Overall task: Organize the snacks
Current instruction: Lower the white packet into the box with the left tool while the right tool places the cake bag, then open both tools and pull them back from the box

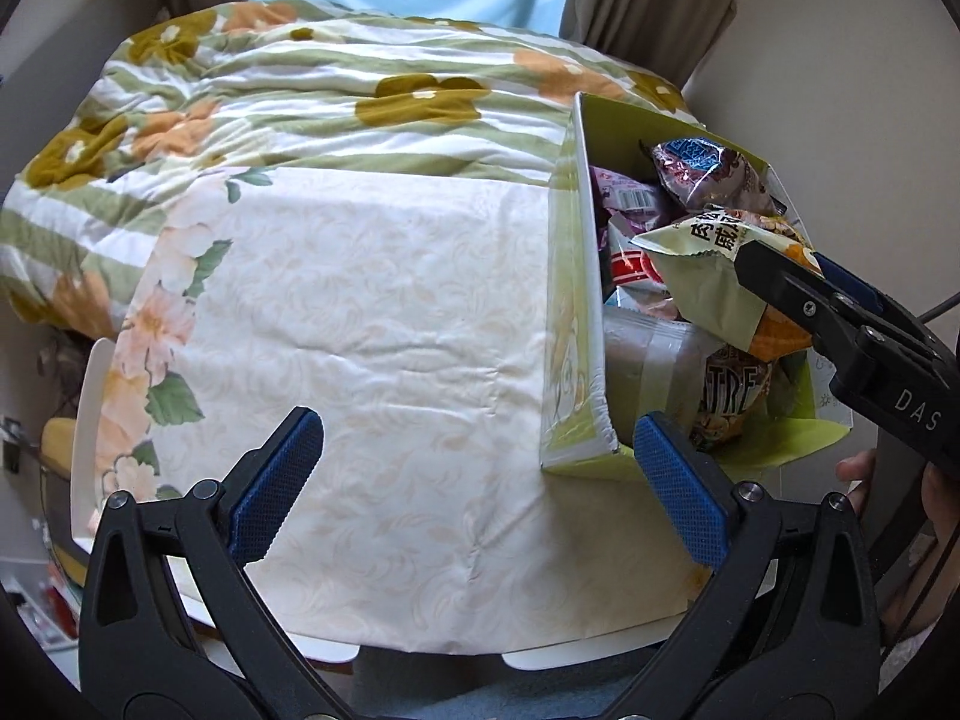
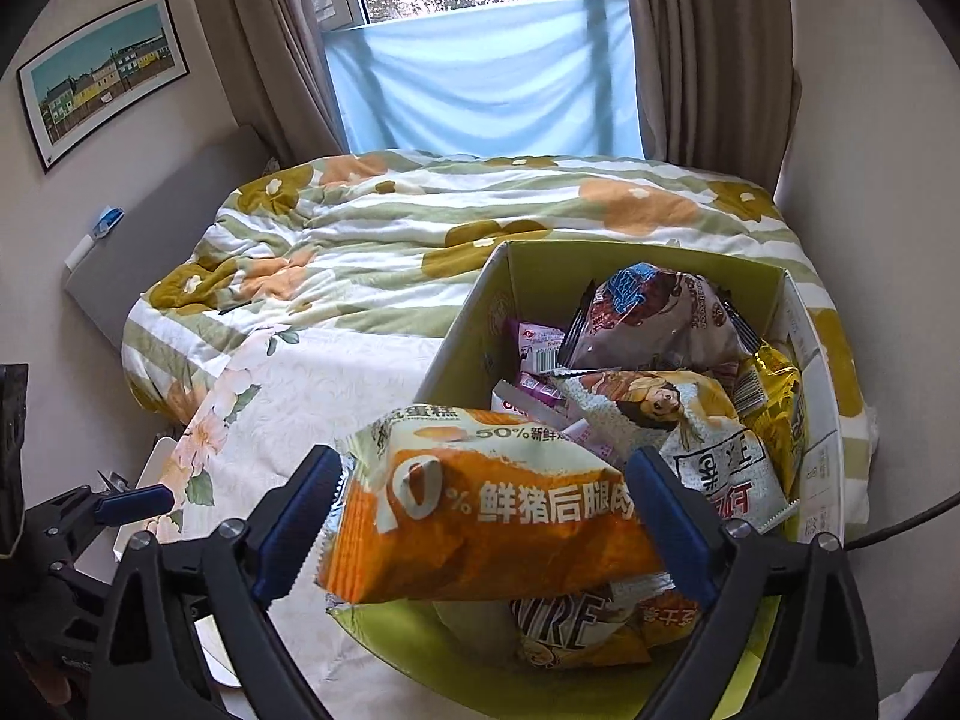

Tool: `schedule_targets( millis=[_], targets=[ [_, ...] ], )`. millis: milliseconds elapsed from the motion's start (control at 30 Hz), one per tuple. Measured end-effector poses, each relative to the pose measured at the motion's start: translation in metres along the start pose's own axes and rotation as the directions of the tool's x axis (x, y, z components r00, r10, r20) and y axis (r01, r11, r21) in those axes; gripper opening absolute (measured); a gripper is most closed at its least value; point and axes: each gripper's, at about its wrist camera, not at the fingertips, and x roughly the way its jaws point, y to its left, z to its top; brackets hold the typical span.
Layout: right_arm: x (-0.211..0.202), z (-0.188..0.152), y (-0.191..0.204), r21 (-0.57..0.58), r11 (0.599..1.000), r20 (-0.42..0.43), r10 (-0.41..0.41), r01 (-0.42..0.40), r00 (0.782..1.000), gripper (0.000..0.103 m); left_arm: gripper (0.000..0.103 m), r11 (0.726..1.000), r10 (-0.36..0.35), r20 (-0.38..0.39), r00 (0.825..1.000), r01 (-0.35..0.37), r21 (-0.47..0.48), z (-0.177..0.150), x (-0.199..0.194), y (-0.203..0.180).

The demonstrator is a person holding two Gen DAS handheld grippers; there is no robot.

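A green cardboard box [image 2: 465,324] full of snack packets stands on a cream tablecloth [image 1: 372,324]; it also shows at the right of the left wrist view [image 1: 576,300]. My right gripper [image 2: 486,516] is shut on an orange and white snack packet [image 2: 480,516] and holds it over the box's near end. In the left wrist view the same gripper [image 1: 750,270] comes in from the right with the packet [image 1: 708,276] above the box. My left gripper [image 1: 474,468] is open and empty over the cloth, its right finger by the box's near corner.
Several packets lie in the box, among them a brown one [image 2: 660,312], a yellow one [image 2: 774,402] and purple ones [image 2: 540,342]. Behind the table is a bed with a floral quilt [image 2: 420,228]. The table's white edge [image 1: 90,396] shows at left.
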Motion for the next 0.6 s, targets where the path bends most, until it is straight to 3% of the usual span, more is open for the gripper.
schedule_targets(
  millis=[200,400,500,600],
  targets=[
    [-0.032,-0.004,0.006,-0.005,0.999,0.111,-0.034,0.035,0.993,0.095,0.103,1.0,-0.021,0.021,1.0,0.021,0.02,-0.013,-0.014,0.005],
    [-0.067,-0.011,0.016,0.026,0.996,0.168,-0.094,0.09,0.981,0.095,0.103,0.997,-0.049,0.085,0.995,0.043,0.067,-0.025,-0.05,0.01],
    [-0.088,-0.019,0.03,0.029,0.993,0.186,-0.118,0.115,0.975,0.095,0.103,0.995,-0.062,0.147,0.987,0.049,0.086,-0.032,-0.081,0.013],
    [-0.116,-0.028,0.045,0.032,0.99,0.212,-0.139,0.135,0.967,0.095,0.103,0.992,-0.039,0.243,0.969,0.008,0.125,-0.039,-0.122,0.013]
  ],
)
